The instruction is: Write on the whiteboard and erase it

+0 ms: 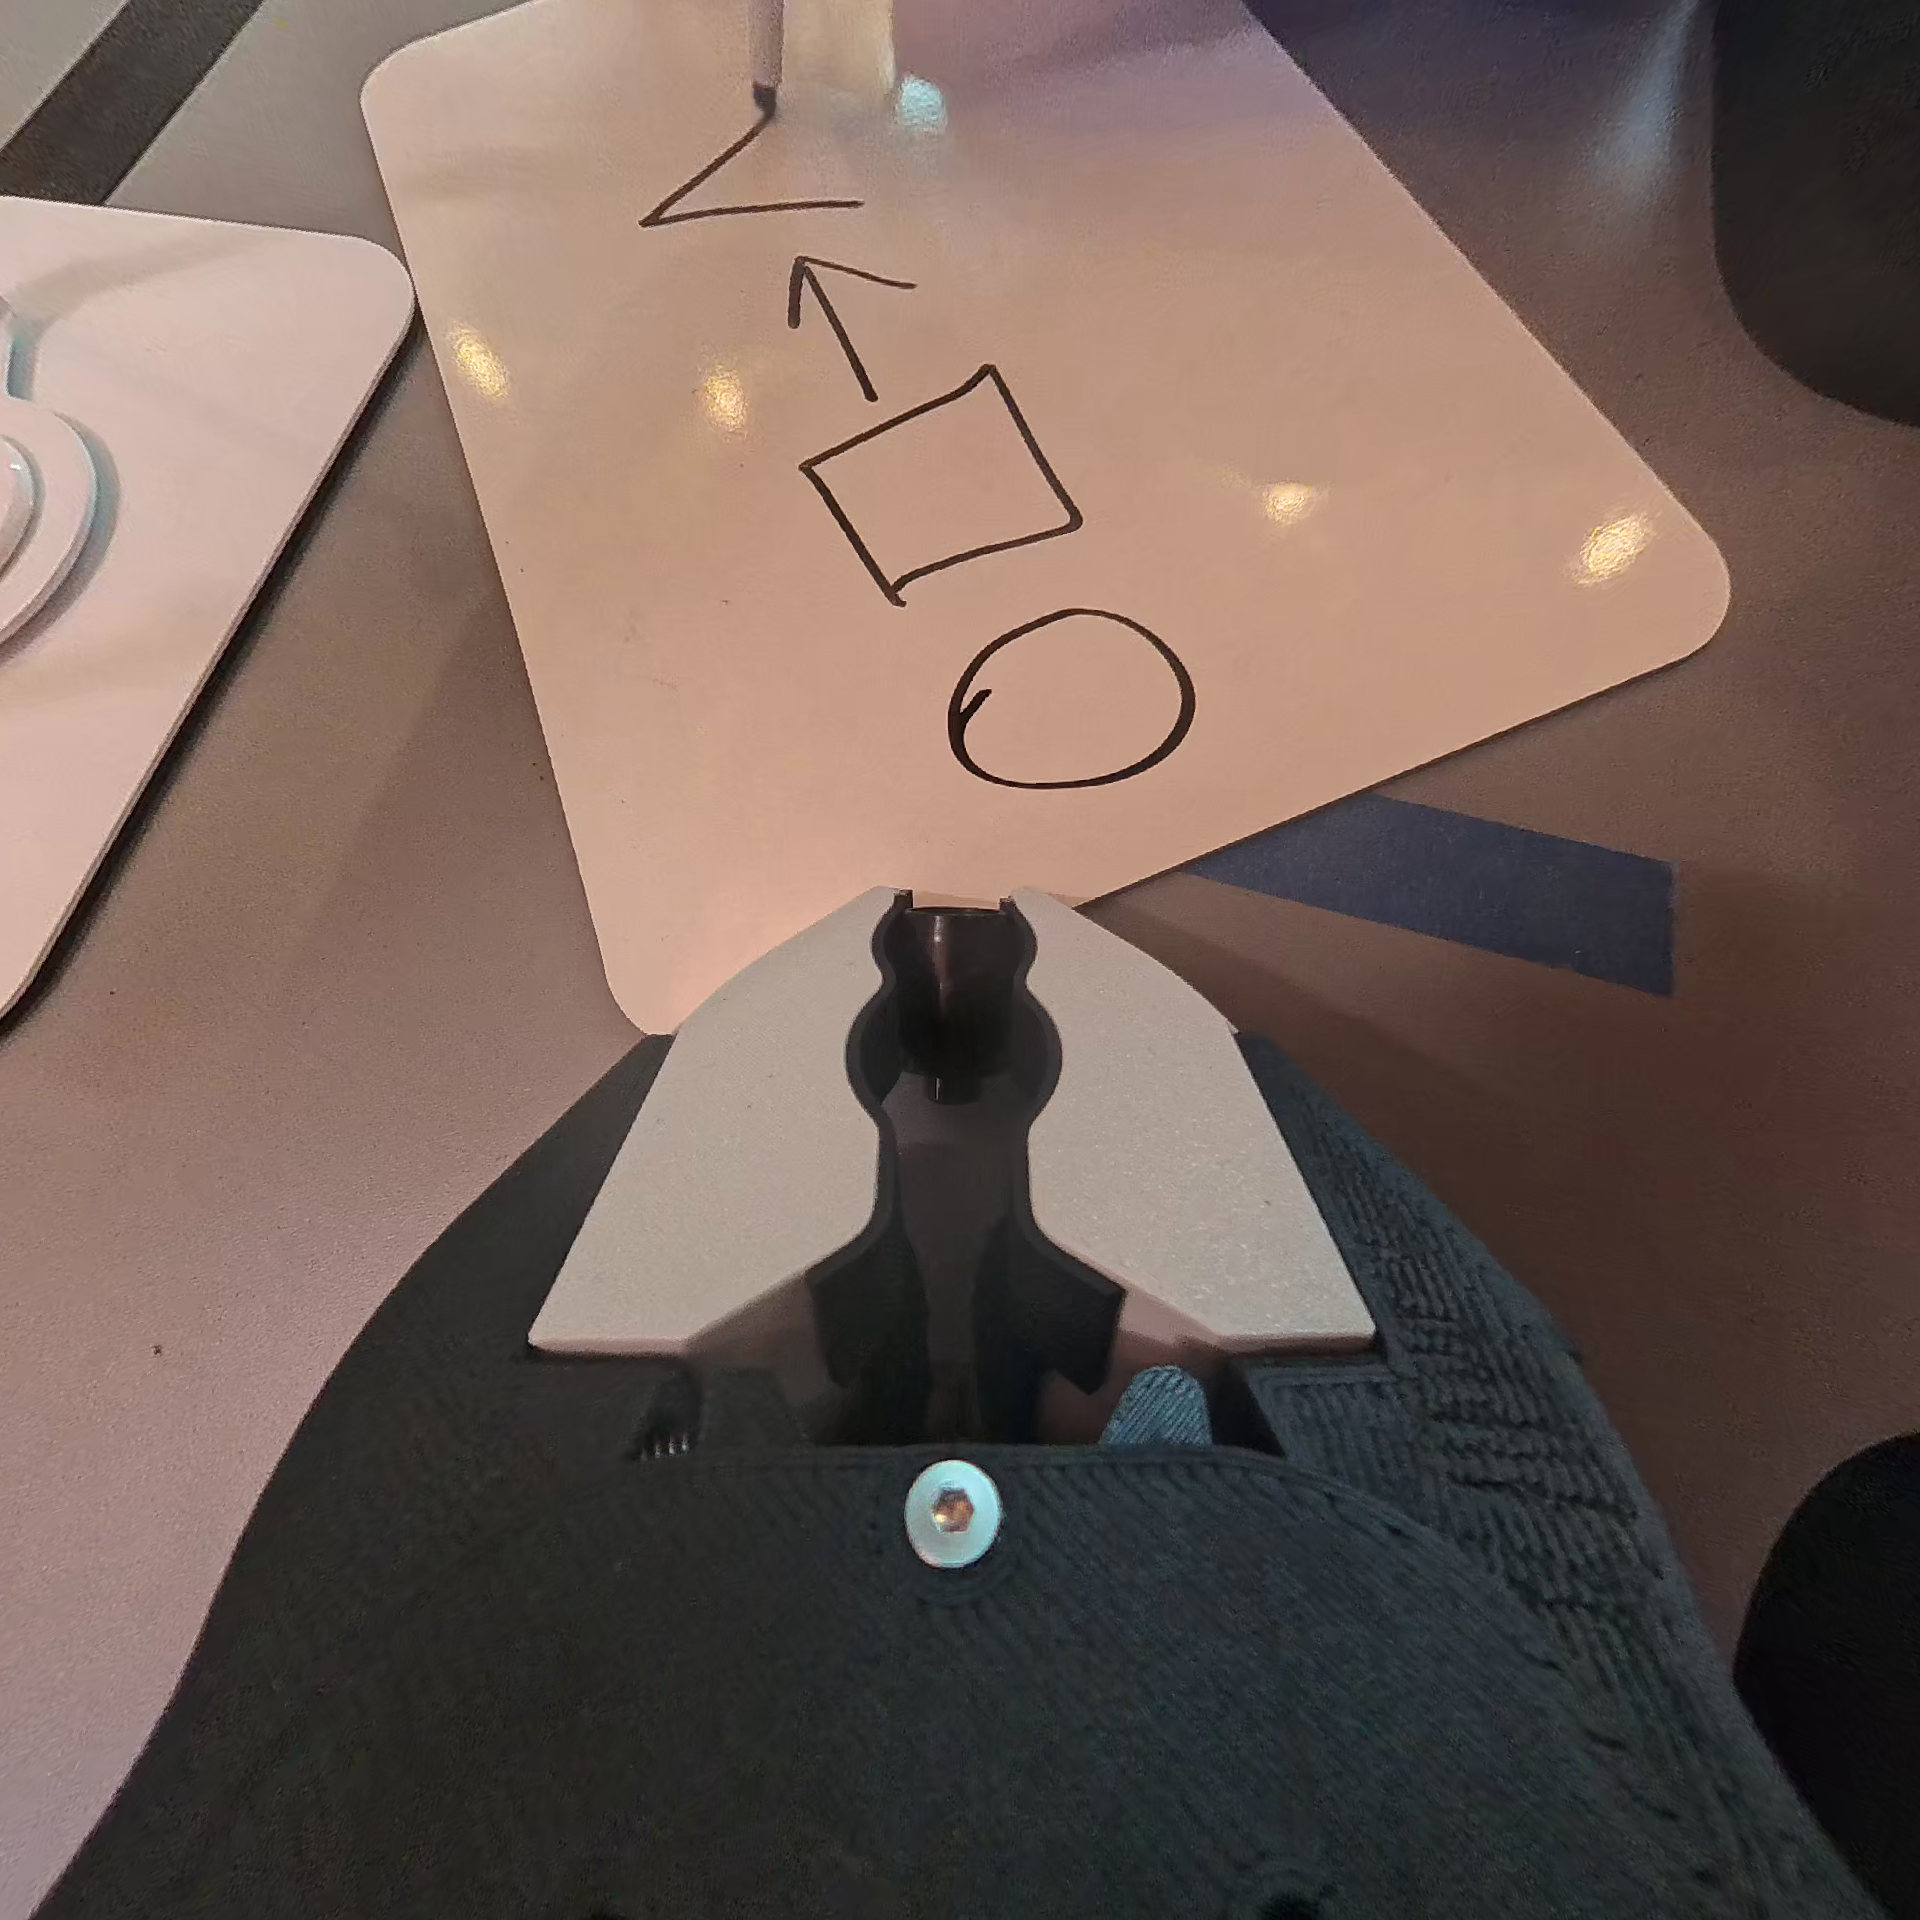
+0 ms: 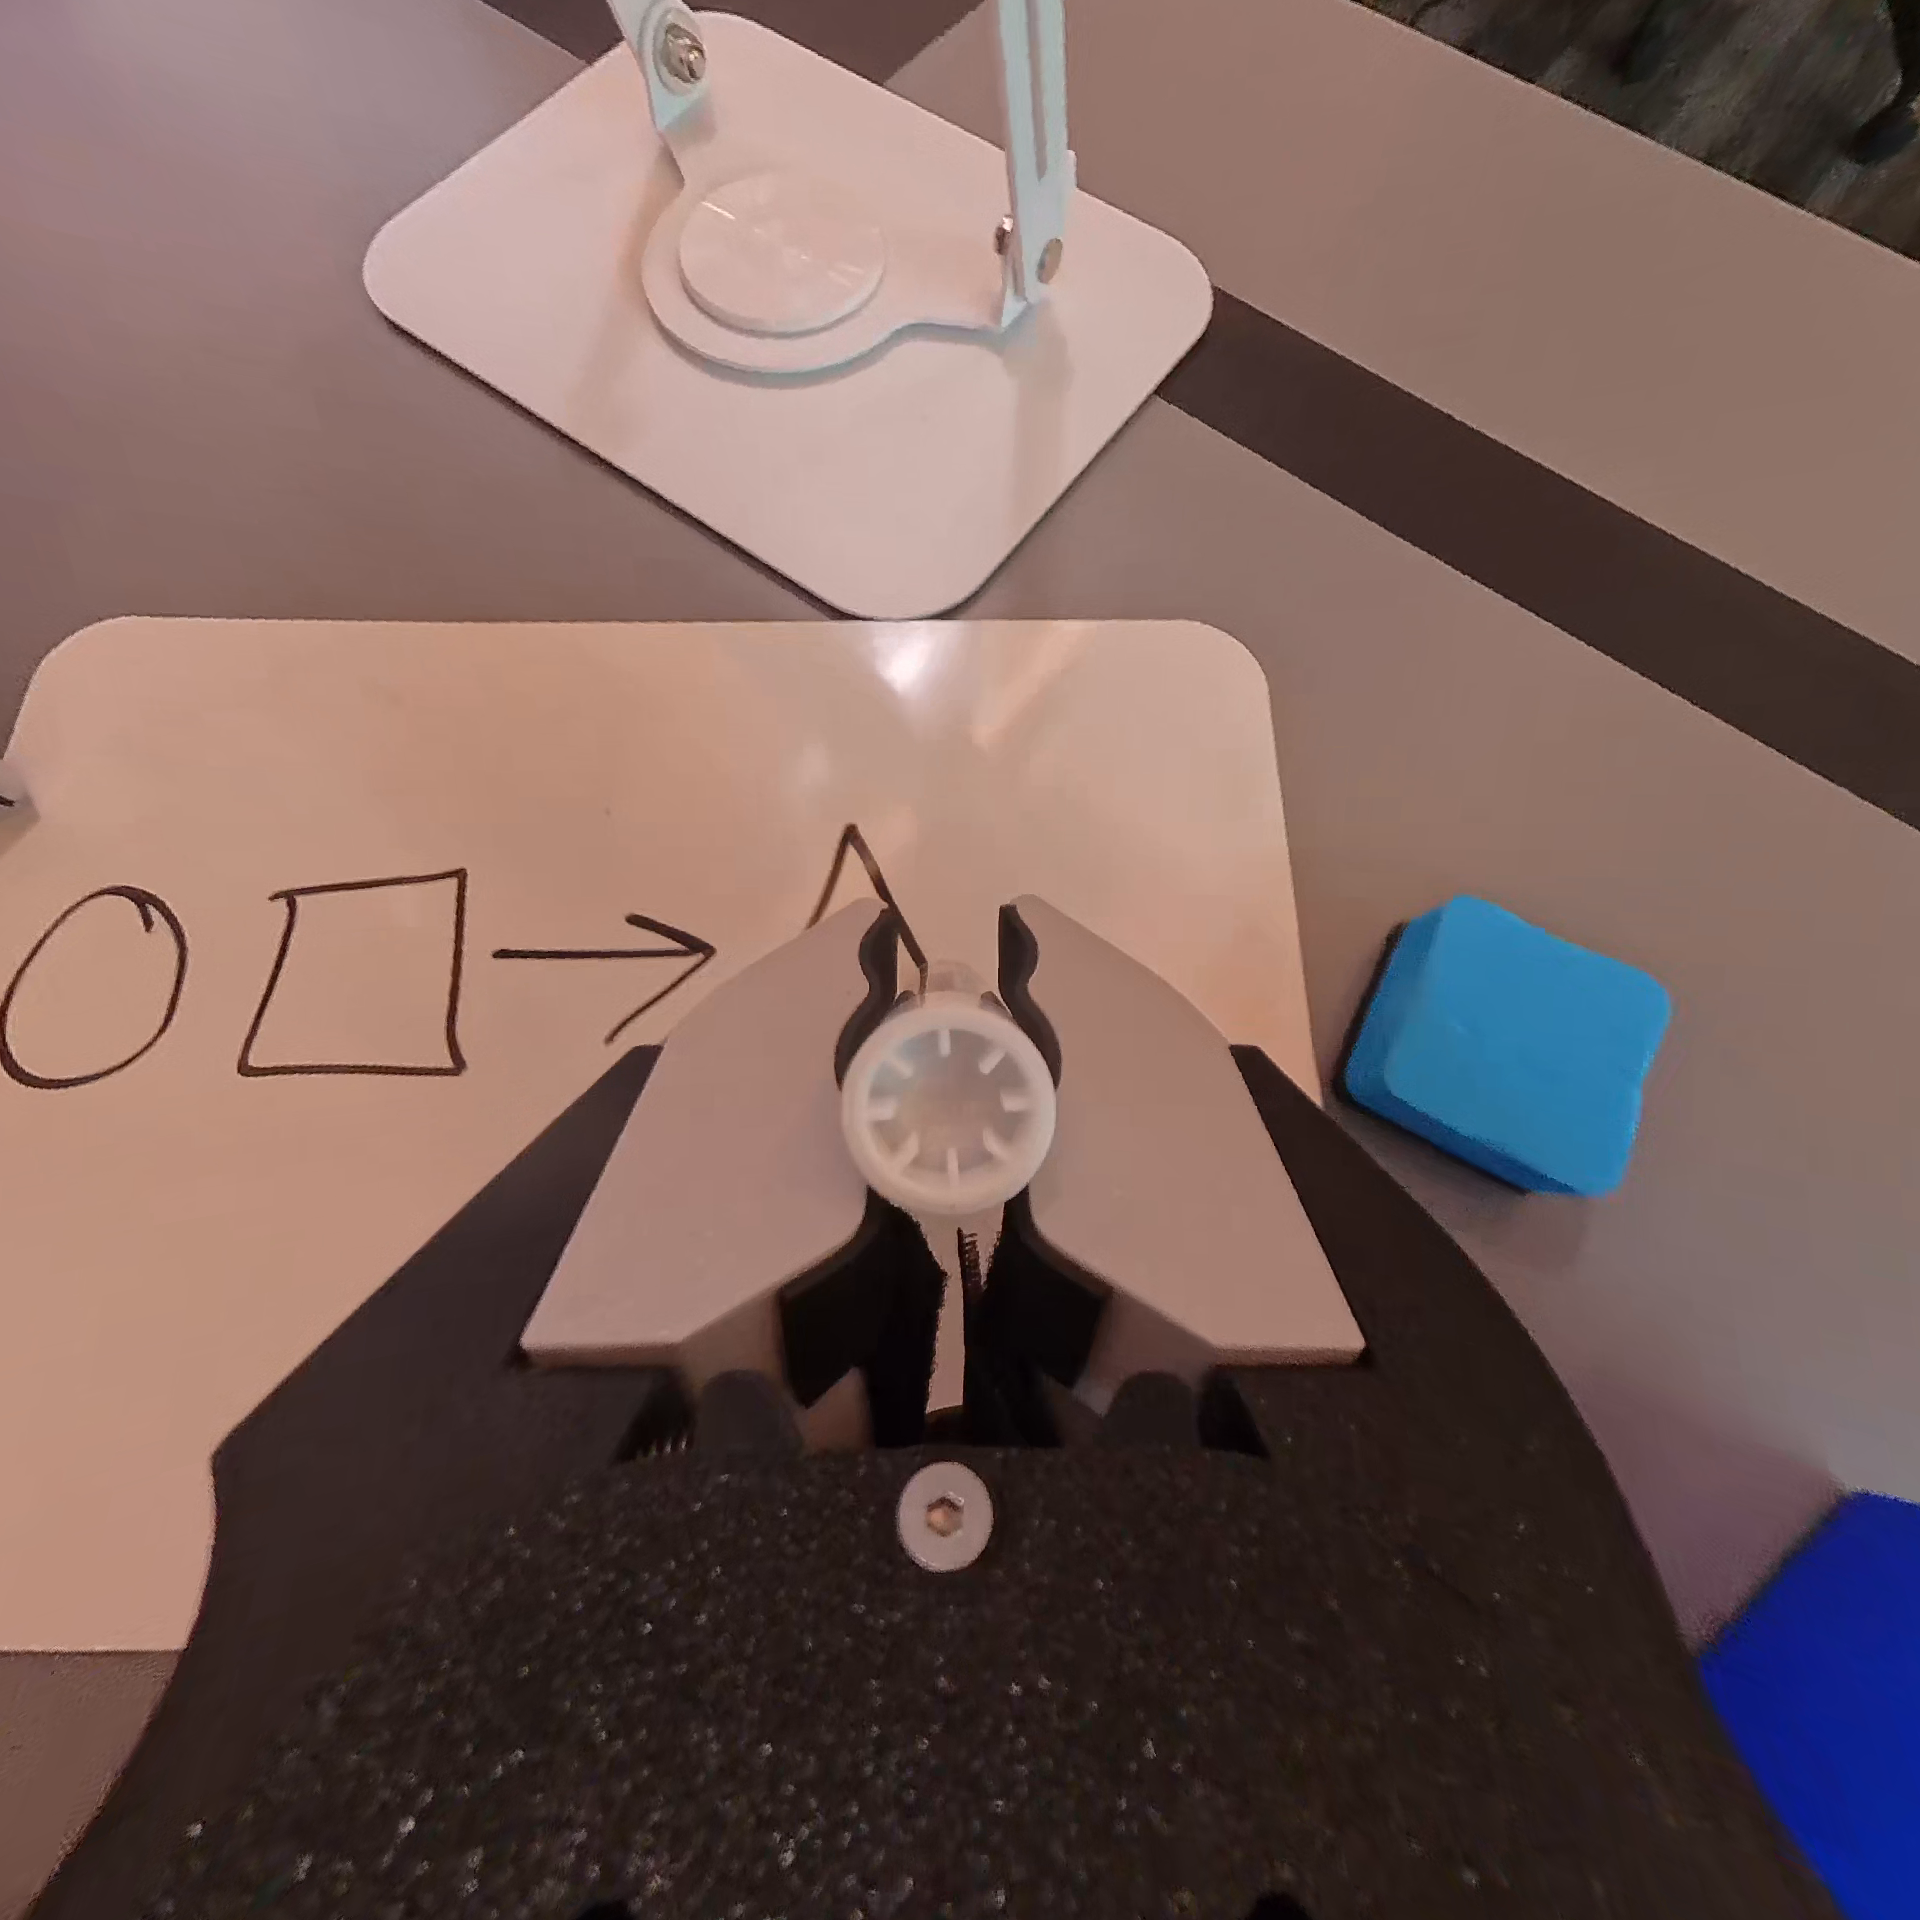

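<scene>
A white whiteboard (image 1: pixel 1039 312) lies flat on the brown table and bears a black circle, a square, an arrow and a part-drawn triangle. It also shows in the right wrist view (image 2: pixel 520 748). My right gripper (image 2: pixel 940 914) is shut on a white marker (image 2: pixel 948 1117), held upright with its tip on the board at the triangle. The marker tip (image 1: pixel 764 94) shows at the far end of the board in the left wrist view. My left gripper (image 1: pixel 956 896) is shut on a black marker cap (image 1: pixel 951 997) and sits at the board's near edge. A blue eraser (image 2: pixel 1507 1039) lies right of the board.
A white stand base (image 2: pixel 790 343) with a round disc and thin arms stands behind the board; it also shows in the left wrist view (image 1: pixel 208 416). Blue tape (image 1: pixel 1455 904) is on the table. A dark object (image 1: pixel 1818 208) sits at the far right. A blue thing (image 2: pixel 1829 1704) is at the lower right. The blue eraser (image 2: pixel 1507 1039) is closer to my right gripper, around 11 cm from its tips; the left tips are 35 cm off.
</scene>
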Demonstrator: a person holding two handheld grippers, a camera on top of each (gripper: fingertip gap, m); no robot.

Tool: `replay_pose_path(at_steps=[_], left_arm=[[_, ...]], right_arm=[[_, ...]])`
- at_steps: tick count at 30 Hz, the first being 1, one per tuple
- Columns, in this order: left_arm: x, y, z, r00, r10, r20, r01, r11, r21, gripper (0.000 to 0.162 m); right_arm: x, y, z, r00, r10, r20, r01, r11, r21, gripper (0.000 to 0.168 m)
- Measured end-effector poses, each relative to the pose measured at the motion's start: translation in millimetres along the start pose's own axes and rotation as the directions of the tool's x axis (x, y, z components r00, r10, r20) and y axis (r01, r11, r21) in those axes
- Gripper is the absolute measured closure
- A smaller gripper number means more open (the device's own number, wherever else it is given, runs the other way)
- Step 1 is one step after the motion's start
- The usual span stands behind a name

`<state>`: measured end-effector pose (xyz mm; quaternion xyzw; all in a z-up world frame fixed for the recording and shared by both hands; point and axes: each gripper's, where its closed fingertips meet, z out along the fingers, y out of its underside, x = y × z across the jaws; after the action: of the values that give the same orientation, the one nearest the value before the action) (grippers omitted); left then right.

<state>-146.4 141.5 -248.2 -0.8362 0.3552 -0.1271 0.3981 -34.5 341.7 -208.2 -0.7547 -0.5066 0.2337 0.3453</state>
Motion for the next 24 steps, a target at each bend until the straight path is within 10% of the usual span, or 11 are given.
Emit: replay_pose_path(at_steps=[24], left_arm=[[-0.2,0.4,0.2,1.0,0.004,0.004,-0.004,1.0,0.001,0.146]], right_arm=[[-53.1,-12.8,-10.9,0.992,-0.008,0.126,-0.005,0.995,0.102,0.149]])
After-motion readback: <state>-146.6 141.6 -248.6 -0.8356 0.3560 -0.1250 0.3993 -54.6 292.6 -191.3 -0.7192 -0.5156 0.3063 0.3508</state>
